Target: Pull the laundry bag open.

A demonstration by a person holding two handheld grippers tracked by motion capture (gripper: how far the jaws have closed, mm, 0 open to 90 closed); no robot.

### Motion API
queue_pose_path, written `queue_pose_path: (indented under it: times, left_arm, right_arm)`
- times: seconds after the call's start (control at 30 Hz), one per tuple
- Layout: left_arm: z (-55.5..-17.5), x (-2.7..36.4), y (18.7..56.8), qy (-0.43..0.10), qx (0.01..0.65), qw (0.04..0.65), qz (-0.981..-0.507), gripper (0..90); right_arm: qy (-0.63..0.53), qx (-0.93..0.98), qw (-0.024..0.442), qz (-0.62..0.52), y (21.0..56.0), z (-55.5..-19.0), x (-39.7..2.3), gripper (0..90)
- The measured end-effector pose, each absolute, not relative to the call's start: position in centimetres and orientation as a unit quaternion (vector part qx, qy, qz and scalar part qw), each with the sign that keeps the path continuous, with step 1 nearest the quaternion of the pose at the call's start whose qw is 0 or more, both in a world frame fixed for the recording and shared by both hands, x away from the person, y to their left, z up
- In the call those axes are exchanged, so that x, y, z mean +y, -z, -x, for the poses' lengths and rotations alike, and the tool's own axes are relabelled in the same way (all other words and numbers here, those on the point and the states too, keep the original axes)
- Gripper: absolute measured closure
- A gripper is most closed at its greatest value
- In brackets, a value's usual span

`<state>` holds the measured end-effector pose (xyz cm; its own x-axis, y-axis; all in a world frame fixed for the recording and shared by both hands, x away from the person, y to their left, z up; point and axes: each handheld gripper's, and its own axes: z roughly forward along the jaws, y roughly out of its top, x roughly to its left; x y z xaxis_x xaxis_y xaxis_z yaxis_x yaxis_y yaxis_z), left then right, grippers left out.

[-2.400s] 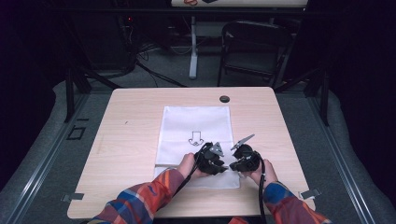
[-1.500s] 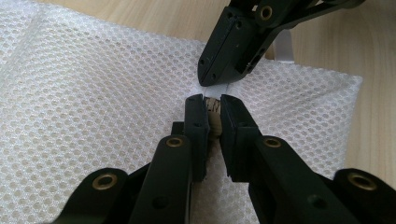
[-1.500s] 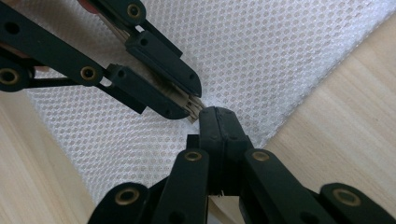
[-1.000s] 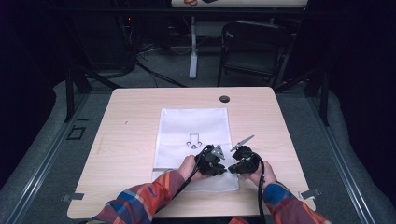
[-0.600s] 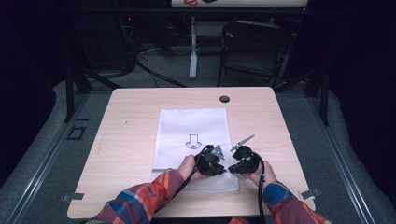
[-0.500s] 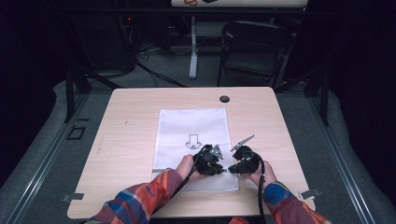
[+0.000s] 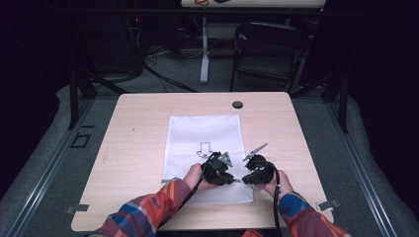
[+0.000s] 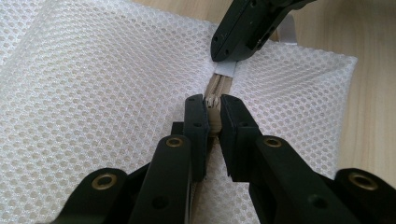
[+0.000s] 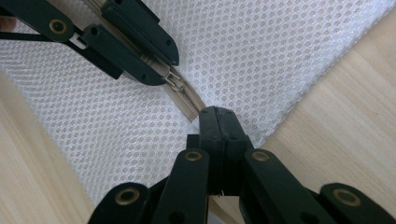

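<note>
A white mesh bag [image 7: 205, 136] lies flat on the table, with a beige zipper [image 9: 189, 100] along its near edge. In the left gripper view my left gripper [image 8: 212, 105] is shut on the zipper's slider [image 8: 213, 101]. The right gripper's jaws [image 8: 247, 28] stand just beyond it, pinching the white tab [image 8: 227, 70] at the zipper's end. The right gripper view has my right gripper [image 9: 218, 114] shut on that end of the bag, with the left gripper [image 9: 135, 42] and the slider [image 9: 173, 79] a short way off. From above, the left gripper [image 7: 230, 177] and right gripper [image 7: 245, 178] face each other tip to tip.
The wooden table [image 7: 123, 148] has bare wood on both sides of the bag and a black round grommet [image 7: 237, 104] near its far edge. A dark chair [image 7: 267, 49] and cables stand on the floor beyond the table. The person's plaid sleeves reach over the near edge.
</note>
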<state>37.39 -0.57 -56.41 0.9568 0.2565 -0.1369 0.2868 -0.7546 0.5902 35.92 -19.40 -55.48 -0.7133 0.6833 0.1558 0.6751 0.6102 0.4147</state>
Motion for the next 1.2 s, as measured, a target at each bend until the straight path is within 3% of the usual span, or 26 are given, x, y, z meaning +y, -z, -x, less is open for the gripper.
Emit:
queue_pose_path:
  times: [1.2]
  left_arm:
    - [-36.70,-1.03,56.70,0.018,0.131,0.333,-0.933,81.9]
  right_arm:
    - [-0.234,0.899,0.001,-0.369,55.67,-35.81,-18.92,90.0]
